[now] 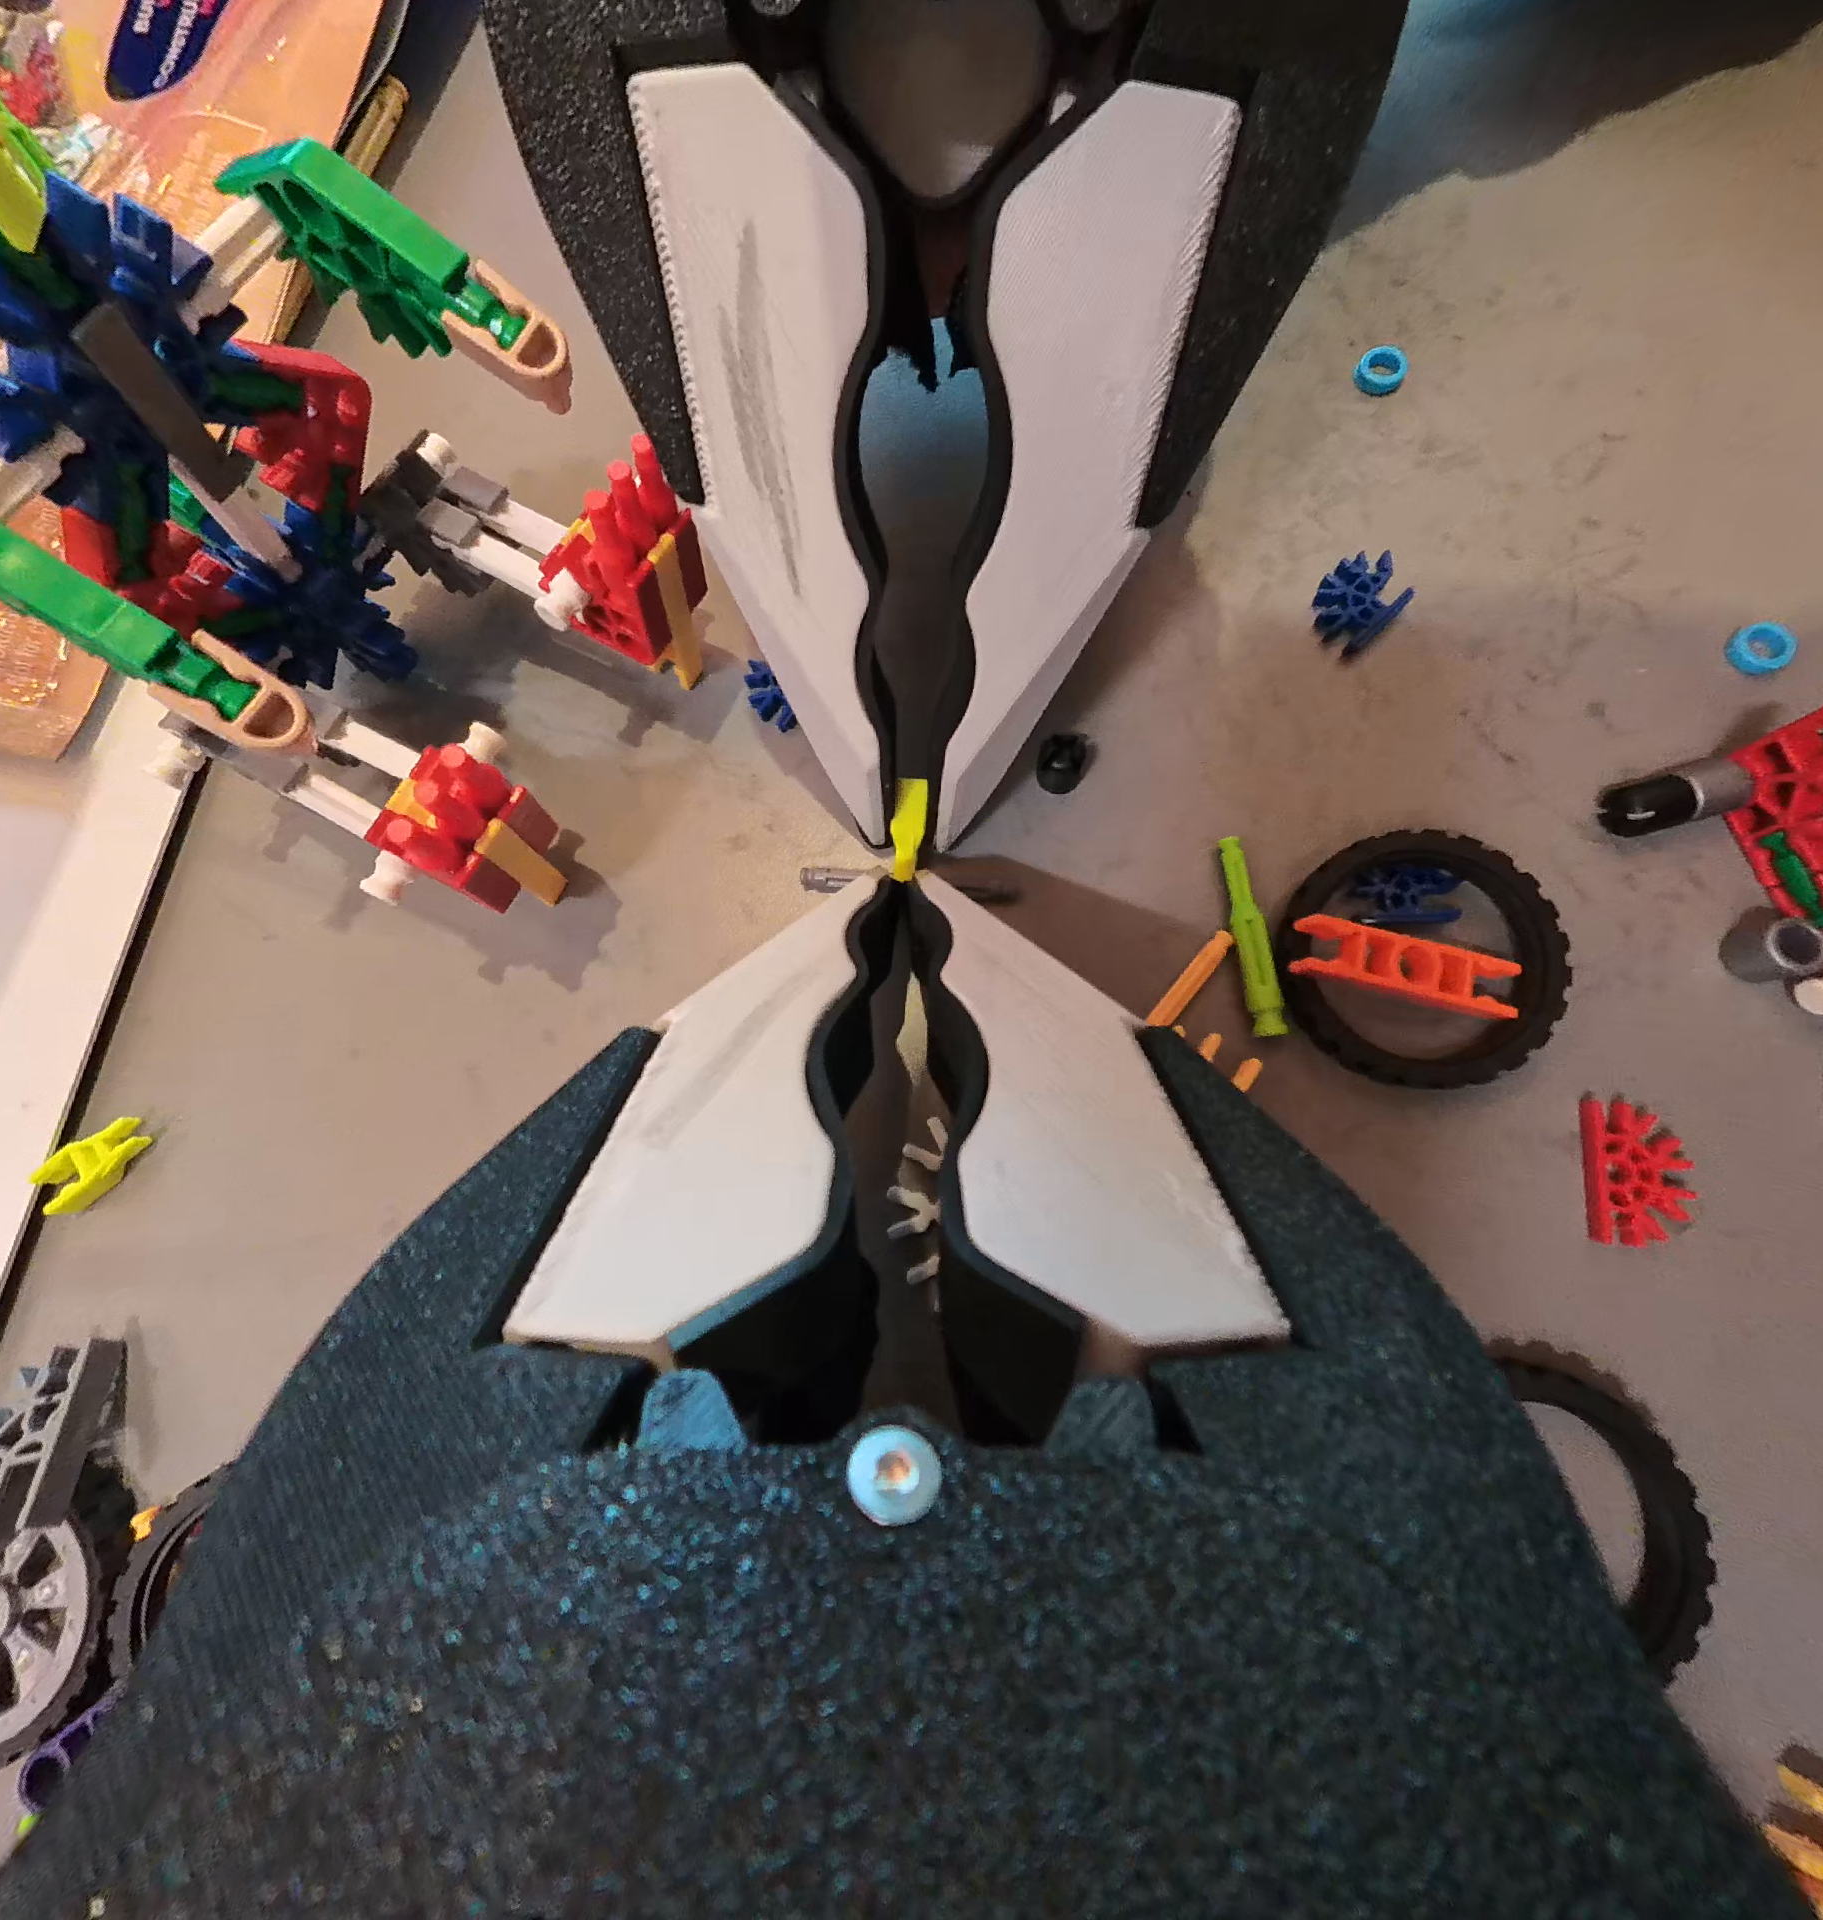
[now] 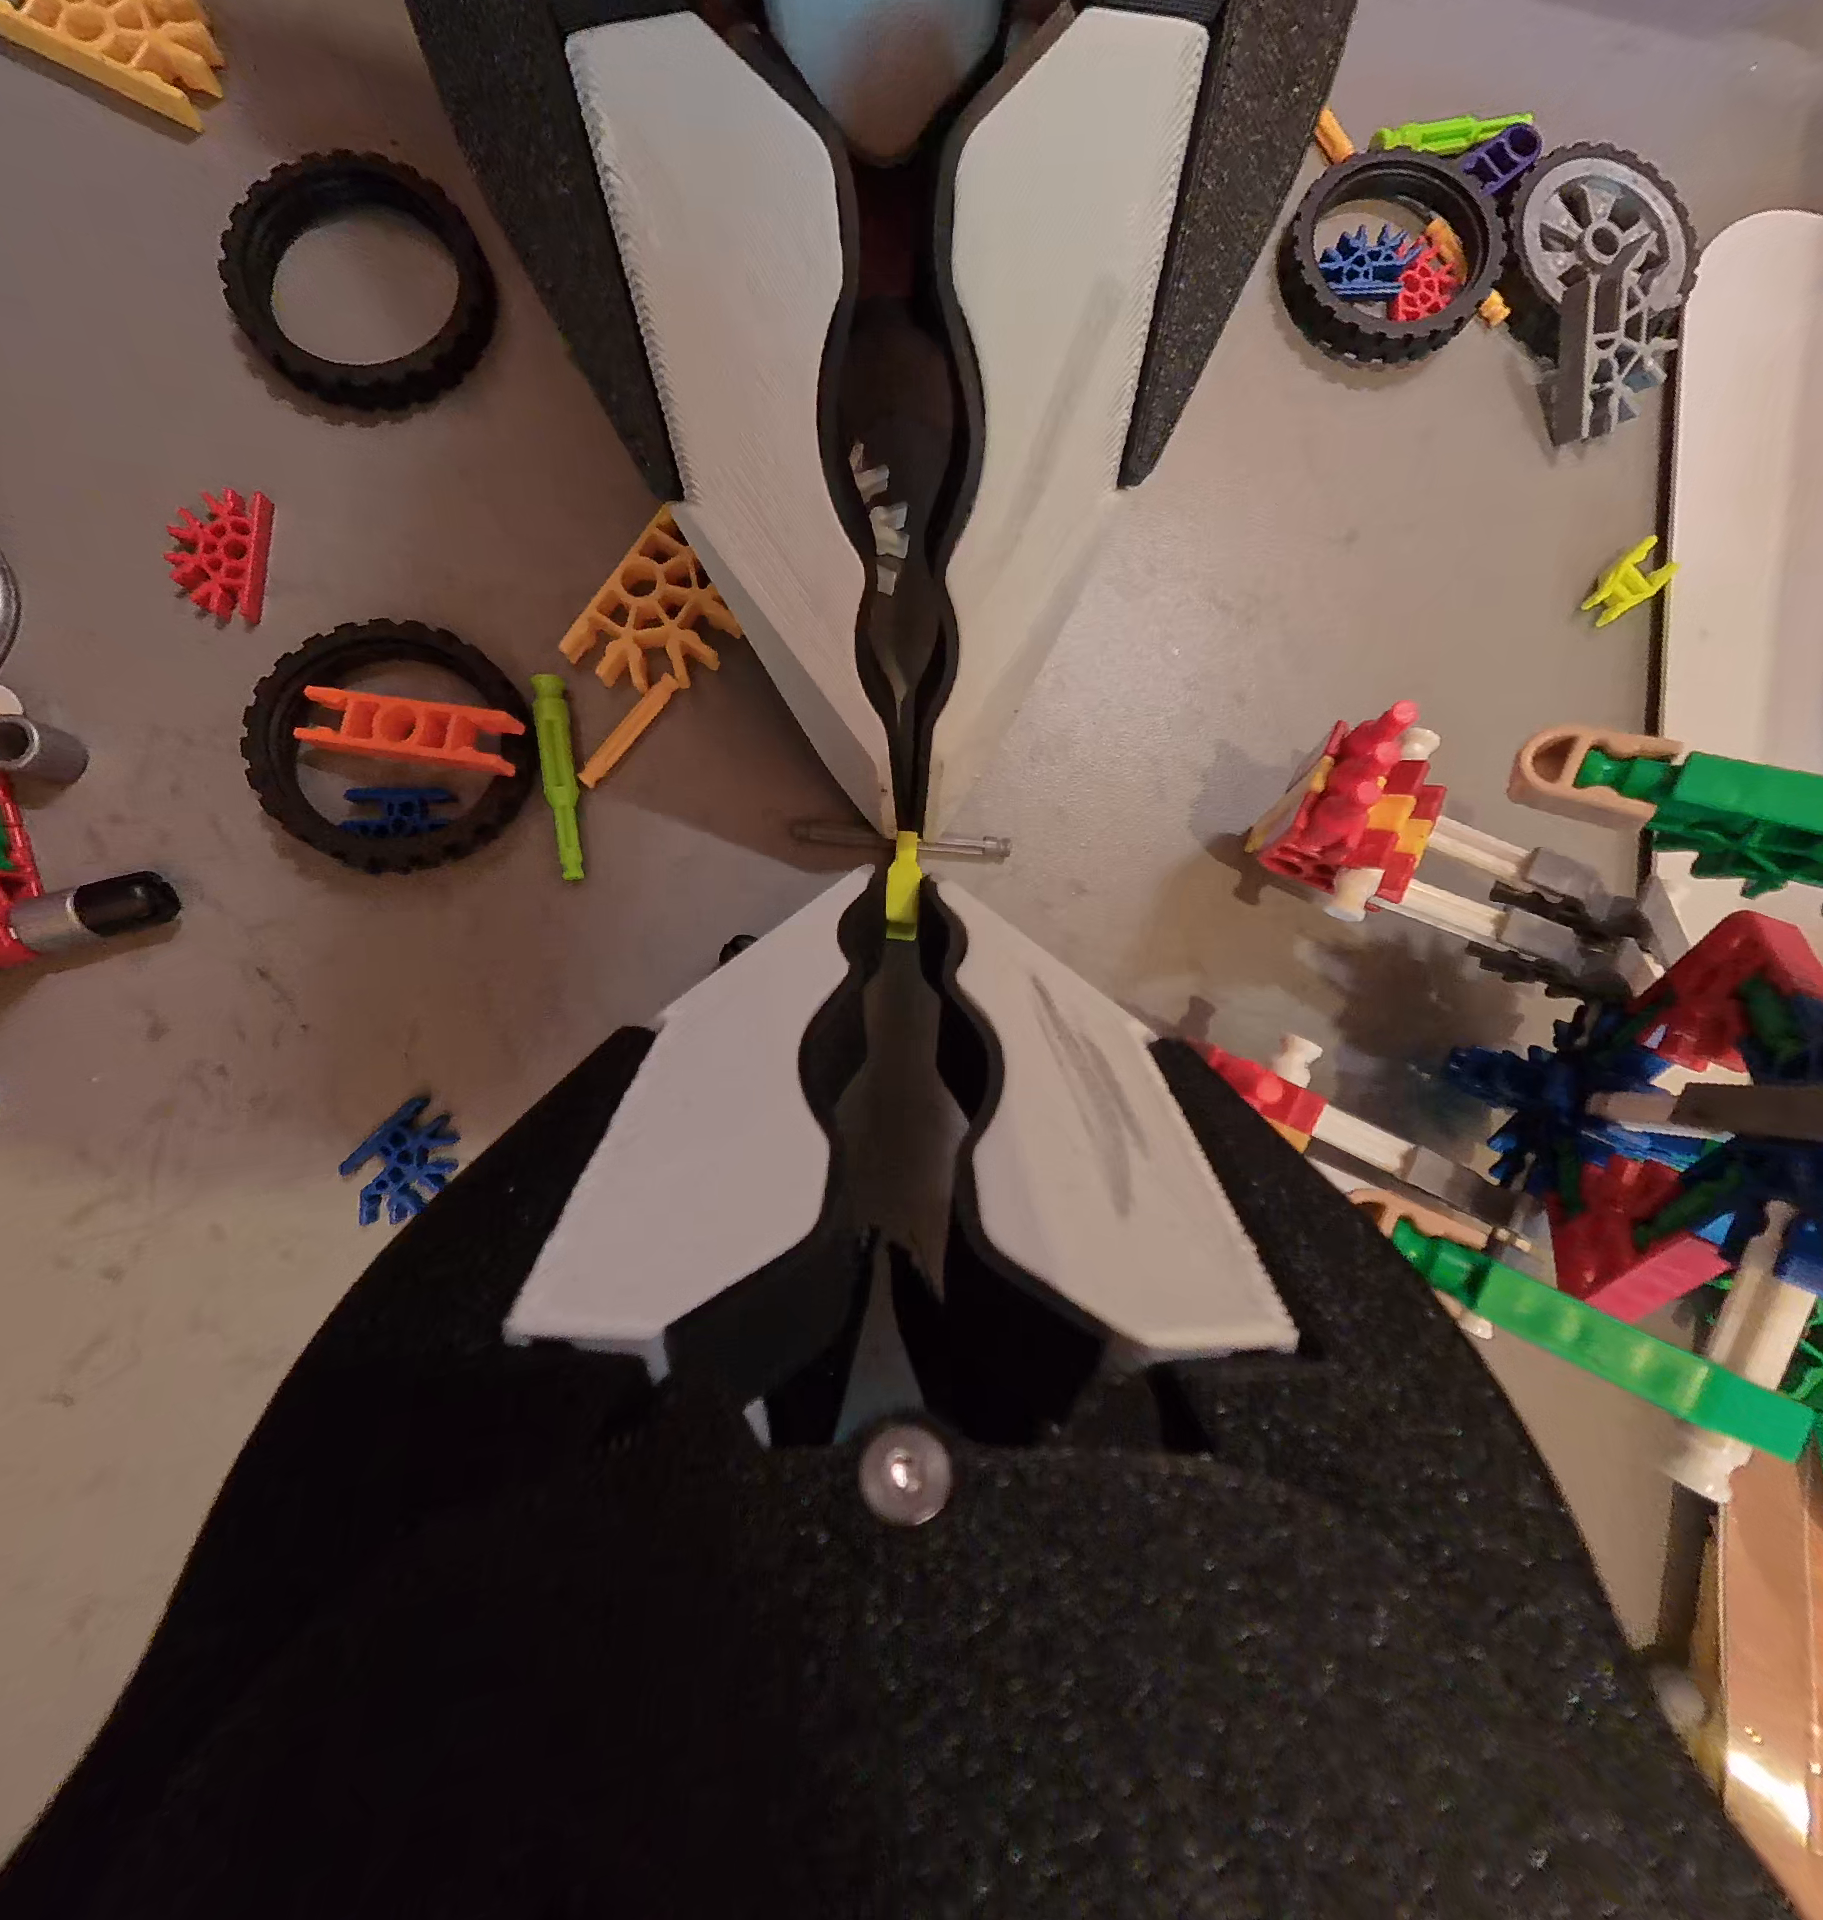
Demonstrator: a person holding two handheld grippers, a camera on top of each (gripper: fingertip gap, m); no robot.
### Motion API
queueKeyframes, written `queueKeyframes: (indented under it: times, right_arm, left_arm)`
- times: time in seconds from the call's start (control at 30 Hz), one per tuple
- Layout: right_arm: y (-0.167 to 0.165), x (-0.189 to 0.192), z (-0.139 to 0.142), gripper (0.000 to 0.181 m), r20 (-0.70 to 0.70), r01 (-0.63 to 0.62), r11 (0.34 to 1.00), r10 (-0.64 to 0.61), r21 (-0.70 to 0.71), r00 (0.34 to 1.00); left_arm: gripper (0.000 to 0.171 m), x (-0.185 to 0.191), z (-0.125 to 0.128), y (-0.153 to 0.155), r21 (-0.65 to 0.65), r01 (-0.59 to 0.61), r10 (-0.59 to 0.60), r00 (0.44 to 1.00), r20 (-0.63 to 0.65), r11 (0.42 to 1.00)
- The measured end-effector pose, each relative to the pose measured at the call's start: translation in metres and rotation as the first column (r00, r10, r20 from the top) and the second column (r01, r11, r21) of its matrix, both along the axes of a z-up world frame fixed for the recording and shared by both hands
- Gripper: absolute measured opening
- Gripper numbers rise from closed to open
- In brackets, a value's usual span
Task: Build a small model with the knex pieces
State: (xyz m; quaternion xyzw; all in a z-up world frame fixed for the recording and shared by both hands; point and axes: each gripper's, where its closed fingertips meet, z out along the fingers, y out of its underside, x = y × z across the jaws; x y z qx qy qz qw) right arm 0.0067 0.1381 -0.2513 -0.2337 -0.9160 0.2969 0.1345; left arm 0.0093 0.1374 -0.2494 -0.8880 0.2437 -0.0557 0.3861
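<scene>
Two claws tip to tip, connector (image 1: 908, 826) between them, tyre (image 1: 1424, 960) to the right (strut (image 1: 1403, 965) inside)

Print on the packaging only — lettering present, but not given here.

In the left wrist view an orange printed sheet (image 1: 263, 94) at the upper left edge bears a blue oval badge (image 1: 174, 42) with white lettering; lower down the left edge an orange panel (image 1: 3, 665) carries faint pale lines of type. In the right wrist view a glossy tan box (image 2: 1811, 1662) at the lower right corner shows pale lettering running up its face — too blurred to make out.
</scene>
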Motion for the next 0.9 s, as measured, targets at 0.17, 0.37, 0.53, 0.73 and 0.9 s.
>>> queueKeyframes:
  times: [0.17,0.37,0.53,0.73,0.9]
  right_arm:
    - [0.0,-0.0003,0.0001,0.003,-0.004,0.011,1.0,-0.011,0.003,1.0]
    - [-0.0003,-0.0009,0.0002,0.002,-0.01,0.019,1.0,-0.019,0.01,1.0]
    - [-0.0001,-0.0016,0.0002,0.002,-0.014,0.03,1.0,-0.03,0.009,0.999]
    - [-0.0006,-0.003,-0.0001,0.002,-0.018,0.035,0.999,-0.034,0.014,0.999]
    - [-0.0003,-0.0029,-0.0003,0.003,-0.021,0.034,0.999,-0.034,0.013,0.999]
  left_arm:
    - [0.0,0.0,0.0001,0.0005,0.002,-0.02,0.02,1.0,0.002,1.0]
    - [0.0,0.0002,0.0005,0.0012,0.01,-0.042,0.042,0.999,-0.005,0.999]
    - [0.0,0.0002,0.0007,0.0022,0.017,-0.07,0.07,0.997,-0.015,0.997]
    - [0.0,0.0003,0.0009,0.0042,0.019,-0.101,0.101,0.995,-0.013,0.995]
    - [0.0,0.0001,0.0009,0.0041,0.016,-0.101,0.101,0.995,-0.006,0.995]
